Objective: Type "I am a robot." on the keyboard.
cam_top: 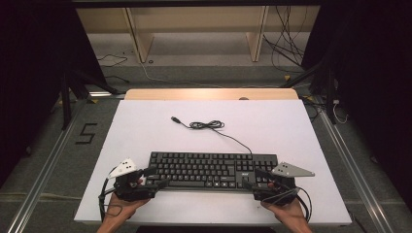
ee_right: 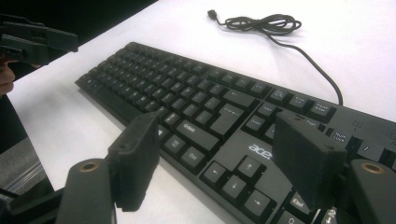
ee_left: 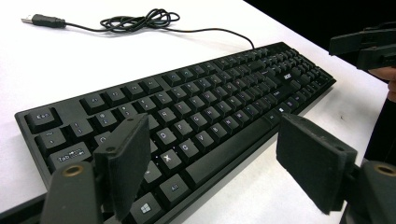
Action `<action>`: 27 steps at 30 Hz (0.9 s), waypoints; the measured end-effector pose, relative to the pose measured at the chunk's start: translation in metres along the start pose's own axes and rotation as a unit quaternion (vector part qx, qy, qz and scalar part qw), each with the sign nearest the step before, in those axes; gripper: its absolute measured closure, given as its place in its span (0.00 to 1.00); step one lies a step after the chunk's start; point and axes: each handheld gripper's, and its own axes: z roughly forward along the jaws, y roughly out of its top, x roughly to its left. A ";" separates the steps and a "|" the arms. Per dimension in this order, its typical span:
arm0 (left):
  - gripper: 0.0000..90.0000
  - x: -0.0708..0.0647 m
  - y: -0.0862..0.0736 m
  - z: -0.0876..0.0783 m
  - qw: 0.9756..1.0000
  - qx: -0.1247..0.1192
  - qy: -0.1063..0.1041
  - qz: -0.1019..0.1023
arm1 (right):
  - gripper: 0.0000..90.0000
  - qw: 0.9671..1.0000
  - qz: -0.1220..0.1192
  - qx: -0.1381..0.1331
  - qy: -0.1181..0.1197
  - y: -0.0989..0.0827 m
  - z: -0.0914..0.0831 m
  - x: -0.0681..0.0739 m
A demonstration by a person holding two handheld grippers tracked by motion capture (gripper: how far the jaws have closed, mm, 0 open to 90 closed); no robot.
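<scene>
Black keyboard (cam_top: 212, 170) flat on the white counter (cam_top: 145, 131), long edge toward the person. Left claw (cam_top: 151, 176) parked at its left end, spread wide, one pad (ee_left: 122, 161) over the bottom-left keys, the other (ee_left: 314, 166) out past the front edge, nothing pinched. Right claw (cam_top: 254, 179) mirrored at the right end near the arrow keys, also gaping wide and empty. Probably lined up at both ends so the board can be lifted level, not tipped. Cable (cam_top: 208, 125) coiled loose well beyond both claws, plug (cam_top: 176, 119) lying free, so no snag there.
</scene>
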 end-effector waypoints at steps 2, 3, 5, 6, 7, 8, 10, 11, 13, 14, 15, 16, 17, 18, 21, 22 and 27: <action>0.29 0.000 0.000 0.000 1.000 0.000 0.000 0.000 | 0.37 1.000 0.000 0.000 0.000 0.000 0.000 0.000; 0.29 0.000 0.000 0.000 1.000 0.001 0.000 0.000 | 0.37 1.000 0.000 0.000 0.000 0.000 0.000 0.000; 0.29 0.000 0.000 0.000 1.000 0.000 0.000 -0.001 | 0.37 1.000 0.000 0.000 0.000 0.000 0.000 0.000; 0.29 0.000 0.000 0.000 1.000 0.001 0.000 0.000 | 0.37 1.000 0.000 -0.001 0.001 0.000 0.000 0.000; 0.29 0.000 0.000 0.000 1.000 0.001 0.000 0.000 | 0.37 1.000 0.000 -0.001 0.001 0.000 0.001 0.000; 0.29 0.000 0.000 0.000 1.000 0.001 0.000 0.000 | 0.37 1.000 0.001 -0.001 0.001 0.000 0.001 0.000; 0.29 0.001 0.000 0.000 1.000 0.002 0.000 0.000 | 0.37 1.000 0.001 0.000 0.001 0.001 0.002 0.000; 0.29 0.000 0.000 0.001 1.000 0.001 0.000 -0.001 | 0.37 1.000 0.000 -0.001 0.001 0.001 0.002 0.001; 0.29 0.000 0.000 0.001 1.000 0.002 0.002 -0.001 | 0.37 1.000 0.000 0.000 0.002 0.001 0.004 0.001; 0.29 0.001 0.000 0.001 1.000 0.003 0.003 -0.001 | 0.37 1.000 0.000 0.000 0.001 0.002 0.005 0.001; 0.29 0.001 0.000 0.001 1.000 0.004 0.004 -0.002 | 0.37 1.000 0.000 0.001 0.002 0.002 0.006 0.001; 0.29 0.001 0.000 0.001 1.000 0.004 0.005 -0.002 | 0.37 1.000 0.000 0.000 0.003 0.003 0.007 0.002; 0.29 0.001 0.000 0.001 1.000 0.004 0.006 -0.003 | 0.37 1.000 -0.001 -0.001 0.003 0.003 0.008 0.002; 0.29 0.001 0.000 0.001 1.000 0.004 0.006 -0.003 | 0.37 1.000 -0.001 -0.001 0.004 0.004 0.010 0.003; 0.29 0.002 0.000 0.001 1.000 0.004 0.008 -0.003 | 0.38 1.000 -0.003 0.002 0.010 0.007 0.017 0.007; 0.29 0.003 0.000 0.001 1.000 0.004 0.009 -0.002 | 0.39 1.000 -0.002 0.005 0.012 0.008 0.020 0.009; 0.29 0.004 0.000 0.001 1.000 0.004 0.015 -0.007 | 0.42 1.000 -0.013 0.021 0.019 0.014 0.036 0.018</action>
